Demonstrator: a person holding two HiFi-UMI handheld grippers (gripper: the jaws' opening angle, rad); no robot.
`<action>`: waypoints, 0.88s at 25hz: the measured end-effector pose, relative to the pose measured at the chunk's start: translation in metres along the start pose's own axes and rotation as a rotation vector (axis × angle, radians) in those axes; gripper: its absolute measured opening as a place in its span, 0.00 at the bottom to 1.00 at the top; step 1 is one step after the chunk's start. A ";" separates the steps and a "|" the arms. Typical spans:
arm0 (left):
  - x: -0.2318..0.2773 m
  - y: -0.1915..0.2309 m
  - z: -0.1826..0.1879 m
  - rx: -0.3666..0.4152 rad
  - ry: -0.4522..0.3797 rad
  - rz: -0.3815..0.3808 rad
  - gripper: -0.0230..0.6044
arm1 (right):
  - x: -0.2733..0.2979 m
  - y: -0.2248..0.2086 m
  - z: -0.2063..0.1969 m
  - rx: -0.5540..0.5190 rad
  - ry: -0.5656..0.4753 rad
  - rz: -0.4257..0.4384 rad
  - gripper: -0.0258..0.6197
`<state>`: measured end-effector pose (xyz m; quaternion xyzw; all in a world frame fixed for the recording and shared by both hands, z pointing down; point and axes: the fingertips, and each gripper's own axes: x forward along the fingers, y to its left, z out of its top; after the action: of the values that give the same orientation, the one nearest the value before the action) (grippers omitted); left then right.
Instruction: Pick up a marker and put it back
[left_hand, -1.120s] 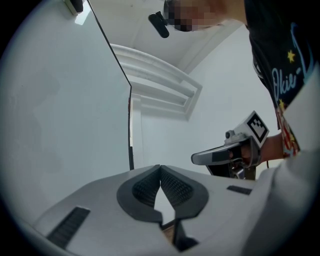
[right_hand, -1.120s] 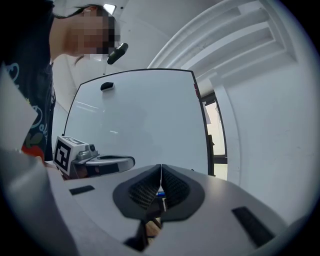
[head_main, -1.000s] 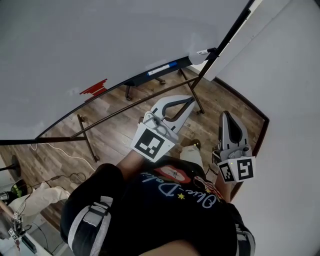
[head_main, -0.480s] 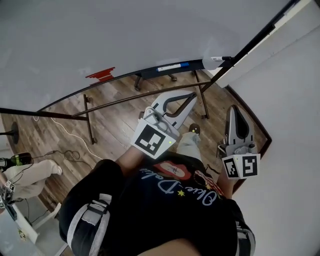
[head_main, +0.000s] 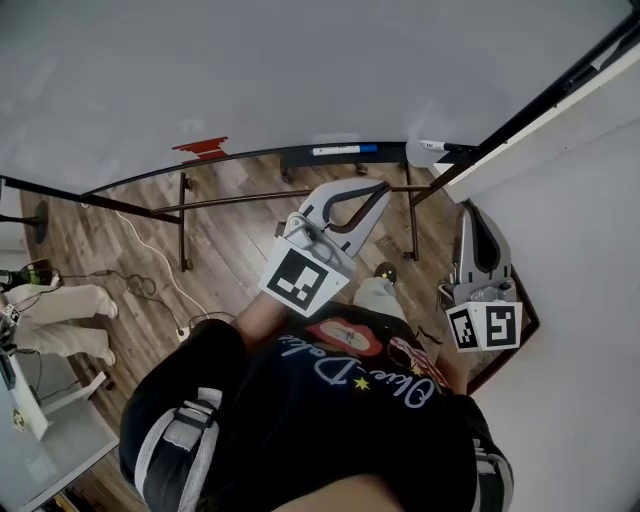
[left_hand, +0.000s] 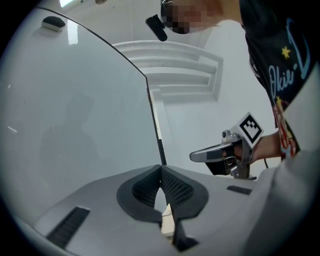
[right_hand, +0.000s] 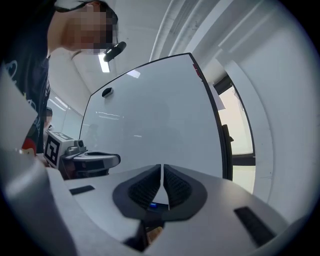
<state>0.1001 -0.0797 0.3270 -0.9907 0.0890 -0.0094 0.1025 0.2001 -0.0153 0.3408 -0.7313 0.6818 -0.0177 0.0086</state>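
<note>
A whiteboard (head_main: 300, 70) on a black stand fills the top of the head view. On its tray lie a white marker with a blue end (head_main: 345, 150) and a white marker with a black cap (head_main: 436, 148). My left gripper (head_main: 378, 192) is held below the tray, jaws shut and empty. My right gripper (head_main: 470, 212) hangs further right, near the board's right edge, also shut with nothing between its jaws. In the left gripper view the left gripper (left_hand: 161, 168) faces the whiteboard (left_hand: 75, 125), with the right gripper (left_hand: 220, 154) beside it. The right gripper (right_hand: 162, 166) faces the whiteboard (right_hand: 150, 110) too.
A red item (head_main: 200, 150) sits on the tray at the left. The stand's black legs (head_main: 185, 225) and loose cables (head_main: 150, 290) lie on the wood floor. A seated person's legs (head_main: 60, 310) show at far left. A white wall (head_main: 580, 250) closes the right side.
The head view has swung, so the tray now runs more level across the picture. Both grippers stay shut in front of the body; the right one sits slightly further right.
</note>
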 end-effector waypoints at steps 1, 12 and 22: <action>0.005 0.001 -0.001 0.001 0.003 0.017 0.04 | 0.004 -0.006 -0.002 -0.003 0.003 0.011 0.04; 0.054 0.008 -0.003 0.027 0.057 0.157 0.04 | 0.046 -0.056 -0.019 -0.013 0.058 0.160 0.17; 0.073 0.009 -0.016 0.029 0.124 0.313 0.04 | 0.079 -0.076 -0.047 -0.004 0.130 0.318 0.25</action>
<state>0.1697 -0.1044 0.3410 -0.9607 0.2482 -0.0559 0.1114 0.2795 -0.0886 0.3915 -0.6117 0.7879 -0.0621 -0.0340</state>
